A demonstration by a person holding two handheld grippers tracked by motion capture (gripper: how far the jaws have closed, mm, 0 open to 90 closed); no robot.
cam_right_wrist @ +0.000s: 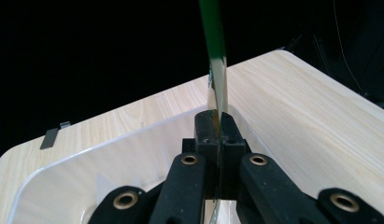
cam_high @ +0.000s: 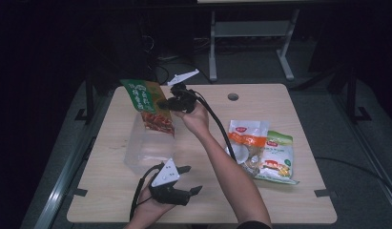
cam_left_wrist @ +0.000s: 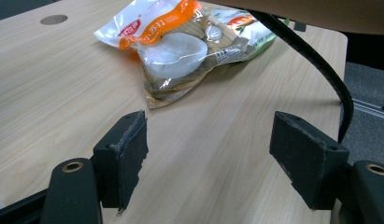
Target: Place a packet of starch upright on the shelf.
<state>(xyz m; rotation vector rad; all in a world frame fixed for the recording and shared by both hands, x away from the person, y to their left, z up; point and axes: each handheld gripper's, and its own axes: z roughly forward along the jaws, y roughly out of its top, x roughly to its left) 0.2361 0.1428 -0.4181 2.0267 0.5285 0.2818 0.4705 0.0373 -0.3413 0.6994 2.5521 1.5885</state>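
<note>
A green and red snack packet (cam_high: pixel 148 107) hangs upright over a clear plastic bin (cam_high: pixel 145 150), its lower end inside the bin's mouth. My right gripper (cam_high: pixel 167 104) is shut on the packet's right edge. In the right gripper view the closed gripper (cam_right_wrist: pixel 216 122) pinches the thin packet (cam_right_wrist: pixel 216 60) edge-on above the bin's rim (cam_right_wrist: pixel 110 144). My left gripper (cam_high: pixel 186 179) rests open near the table's front edge, just right of the bin, with nothing between its jaws. The left gripper view shows that gripper (cam_left_wrist: pixel 208 149) spread wide over bare wood.
An orange and white packet (cam_high: pixel 246 136) partly overlies a green and white packet (cam_high: pixel 278 157) on the table's right half. They also lie ahead of the left gripper, orange packet (cam_left_wrist: pixel 171 42) in front. A round cable hole (cam_high: pixel 233 97) sits near the far edge. The right gripper's cable (cam_left_wrist: pixel 320 65) crosses between.
</note>
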